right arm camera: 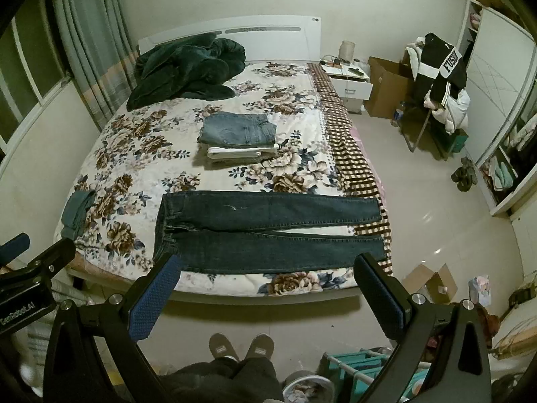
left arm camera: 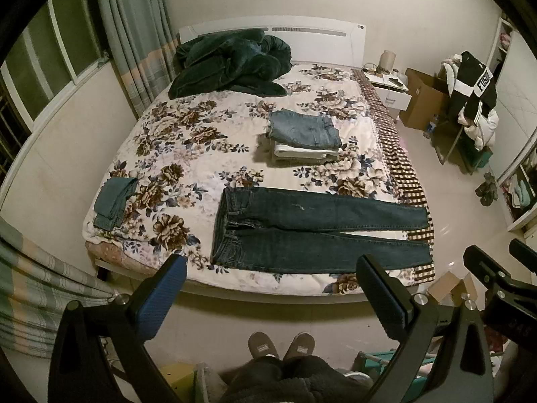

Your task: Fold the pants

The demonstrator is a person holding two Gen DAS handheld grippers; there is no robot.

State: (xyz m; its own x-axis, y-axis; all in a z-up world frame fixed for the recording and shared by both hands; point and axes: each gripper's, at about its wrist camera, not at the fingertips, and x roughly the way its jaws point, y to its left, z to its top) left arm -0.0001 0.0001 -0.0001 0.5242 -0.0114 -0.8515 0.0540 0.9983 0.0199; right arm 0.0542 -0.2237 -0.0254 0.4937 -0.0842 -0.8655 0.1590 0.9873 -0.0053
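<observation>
Dark blue jeans (left arm camera: 319,231) (right arm camera: 268,231) lie spread flat across the near edge of the bed, waistband to the left, both legs running right and slightly apart. My left gripper (left arm camera: 272,263) hangs open above the floor in front of the bed, nothing between its fingers. In the same way my right gripper (right arm camera: 268,263) is open and holds nothing, well short of the jeans. Each gripper shows at the edge of the other's view. A person's slippered feet (left arm camera: 282,344) stand on the floor below.
A stack of folded pants (left arm camera: 303,134) sits mid-bed, a folded teal garment (left arm camera: 114,203) near the left edge, a dark green blanket (left arm camera: 231,62) by the headboard. Right of the bed are a nightstand (right arm camera: 349,79), cardboard boxes (right arm camera: 433,282), and a chair piled with clothes (right arm camera: 439,80).
</observation>
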